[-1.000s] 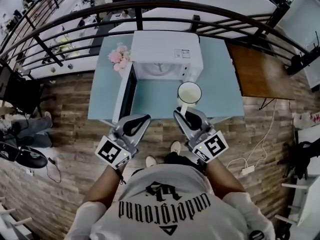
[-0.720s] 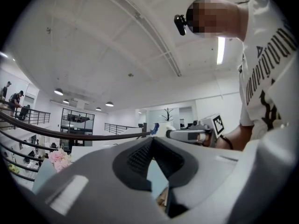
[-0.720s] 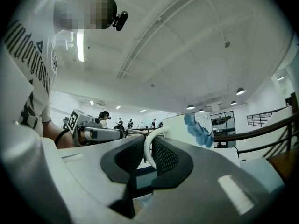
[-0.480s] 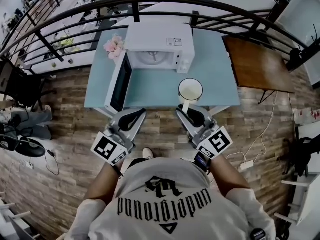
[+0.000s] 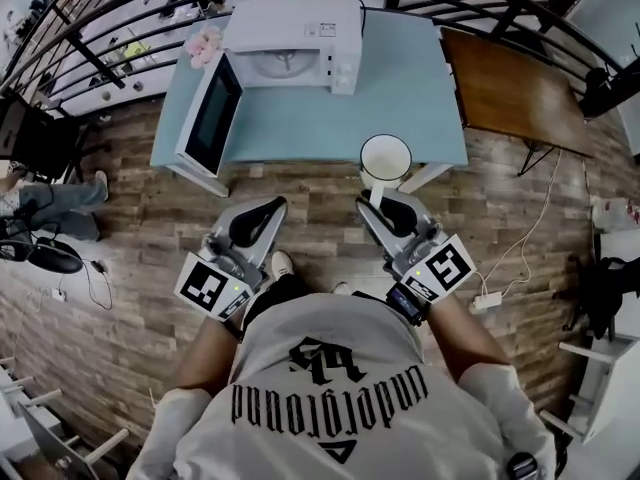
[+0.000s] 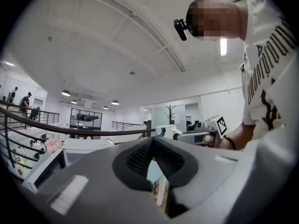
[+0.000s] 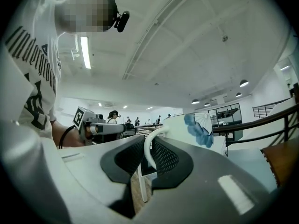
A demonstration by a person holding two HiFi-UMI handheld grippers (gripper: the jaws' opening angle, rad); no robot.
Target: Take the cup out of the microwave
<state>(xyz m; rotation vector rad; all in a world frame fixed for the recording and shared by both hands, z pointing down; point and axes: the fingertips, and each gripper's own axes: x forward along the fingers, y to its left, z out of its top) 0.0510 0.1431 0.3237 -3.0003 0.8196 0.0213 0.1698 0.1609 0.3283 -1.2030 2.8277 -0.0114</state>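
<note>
The white microwave (image 5: 290,38) stands at the back of the light blue table (image 5: 410,98), its door (image 5: 205,113) swung open to the left. The white cup (image 5: 385,158), with a blue flower print (image 7: 198,127), hangs over the table's front edge. My right gripper (image 5: 383,206) is shut on the cup's thin handle (image 7: 148,149), which sits between the ribbed pads. My left gripper (image 5: 256,223) is level beside it over the wooden floor, its jaws together with nothing between them (image 6: 152,143). The left gripper view also shows the cup (image 6: 168,130) and the right gripper (image 6: 205,134).
Pink flowers (image 5: 203,41) sit left of the microwave. A brown wooden table (image 5: 510,93) adjoins at the right. A dark railing (image 5: 110,38) curves behind the tables. A power strip and cable (image 5: 490,301) lie on the floor at the right, and a seated person (image 5: 40,213) is at the far left.
Both grippers have drawn back from the table together. The cup, held by the right gripper, went from over the tabletop to its front edge. The microwave and table look farther away.
</note>
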